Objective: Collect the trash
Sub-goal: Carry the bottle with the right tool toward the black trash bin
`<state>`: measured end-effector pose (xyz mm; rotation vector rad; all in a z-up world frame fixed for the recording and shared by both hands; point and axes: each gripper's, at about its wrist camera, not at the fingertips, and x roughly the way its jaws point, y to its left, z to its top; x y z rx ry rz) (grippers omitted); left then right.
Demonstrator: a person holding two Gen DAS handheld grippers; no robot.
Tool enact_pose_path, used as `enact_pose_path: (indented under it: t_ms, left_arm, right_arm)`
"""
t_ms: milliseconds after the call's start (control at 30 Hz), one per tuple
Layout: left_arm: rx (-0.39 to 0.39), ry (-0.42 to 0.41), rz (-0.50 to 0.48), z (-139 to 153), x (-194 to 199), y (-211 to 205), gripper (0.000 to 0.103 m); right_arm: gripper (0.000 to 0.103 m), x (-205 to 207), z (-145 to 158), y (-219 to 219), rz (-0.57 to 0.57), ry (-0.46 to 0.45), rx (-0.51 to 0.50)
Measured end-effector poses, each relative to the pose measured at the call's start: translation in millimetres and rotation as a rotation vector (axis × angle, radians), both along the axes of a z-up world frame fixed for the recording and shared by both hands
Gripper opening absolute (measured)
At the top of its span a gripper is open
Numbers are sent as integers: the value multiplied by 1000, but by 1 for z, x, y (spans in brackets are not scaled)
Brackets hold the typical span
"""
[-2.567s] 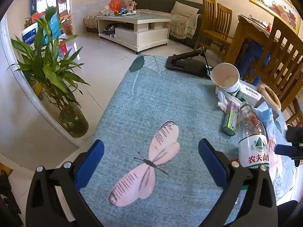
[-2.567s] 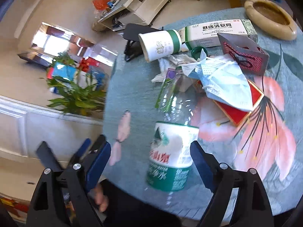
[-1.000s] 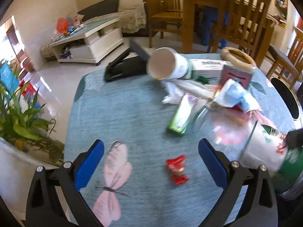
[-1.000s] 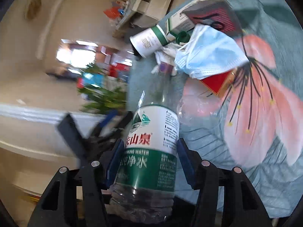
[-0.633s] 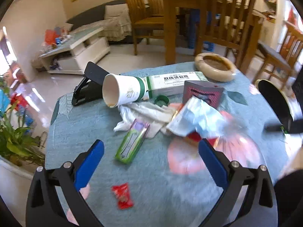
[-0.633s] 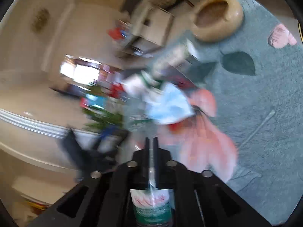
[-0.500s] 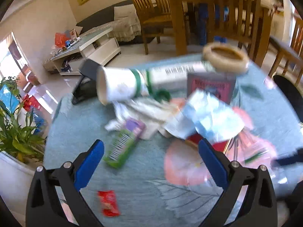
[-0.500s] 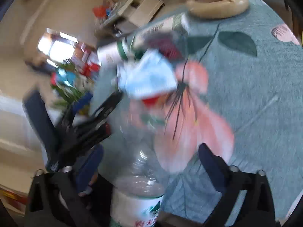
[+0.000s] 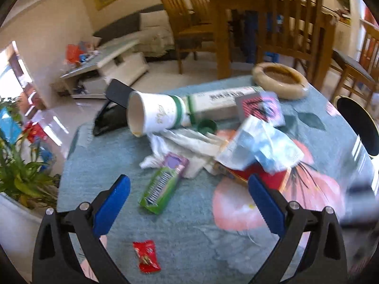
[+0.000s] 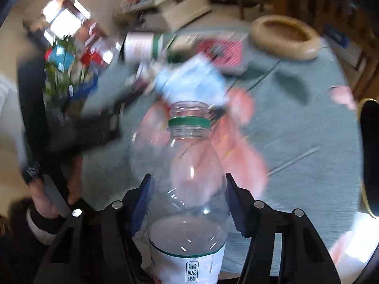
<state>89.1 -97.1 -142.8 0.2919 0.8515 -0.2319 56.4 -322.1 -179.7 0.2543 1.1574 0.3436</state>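
Note:
My right gripper [image 10: 187, 184] is shut on a clear, uncapped plastic water bottle [image 10: 189, 184], held above the table with its neck pointing away. My left gripper [image 9: 189, 187] is open and empty over the near part of the table. Ahead of it lies a heap of trash: a green wrapper [image 9: 163, 184], a red candy wrapper [image 9: 145, 255], white tissue [image 9: 182, 146], a blue face mask [image 9: 263, 149], a tipped paper cup [image 9: 154, 116], a long medicine box [image 9: 220, 101] and a green bottle cap [image 9: 207, 126].
The table has a teal floral cloth [image 9: 213, 232]. A tan ashtray [image 9: 279, 80] sits at its far side, a black phone stand [image 9: 111, 111] at far left. A black bin opening [image 9: 357, 125] is at right. A potted plant [image 9: 19, 177] stands left; wooden chairs [image 9: 284, 23] behind.
My right gripper closed on the bottle, lifted it off the table and swung it right. My left gripper turned toward the trash heap and stayed open.

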Motion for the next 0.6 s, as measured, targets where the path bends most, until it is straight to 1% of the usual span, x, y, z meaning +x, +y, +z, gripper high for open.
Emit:
enact_pose_path:
  t_ms: [67, 100, 167, 200, 267, 300, 333, 400, 433, 500, 600]
  left_arm:
    - [10, 15, -38, -6, -7, -10, 100]
    - [26, 14, -42, -9, -9, -15, 100]
    - [57, -13, -37, -13, -13, -21, 100]
    - [59, -10, -36, -14, -13, -23, 100]
    - [15, 11, -41, -11, -16, -21, 100]
    - [-15, -16, -32, -6, -21, -16, 100]
    - [-36, -34, -33, -2, -24, -13, 100]
    - [-113, -31, -80, 3, -32, -10, 100]
    - [-134, -32, -97, 4, -36, -11, 100]
    - [-124, -18, -124, -4, -46, -20, 100]
    - [-69, 15, -150, -25, -57, -36, 100]
  right_arm:
    - [60, -4, 13, -30, -62, -34, 18]
    - [60, -6, 17, -44, -86, -49, 21]
    - [60, -8, 29, -68, -137, -80, 35]
    - [60, -9, 31, -75, -154, -88, 38]
    - [60, -28, 38, -102, -187, -102, 55]
    - [60, -29, 37, -110, -198, -106, 65]
    - [60, -30, 37, -109, -203, -108, 70]
    - [60, -34, 32, -111, -208, -107, 83]
    - [60, -38, 29, -113, -209, -106, 91]
    - [61, -40, 29, -114, -209, -104, 100]
    - [60, -41, 25, -113, -214, -109, 113]
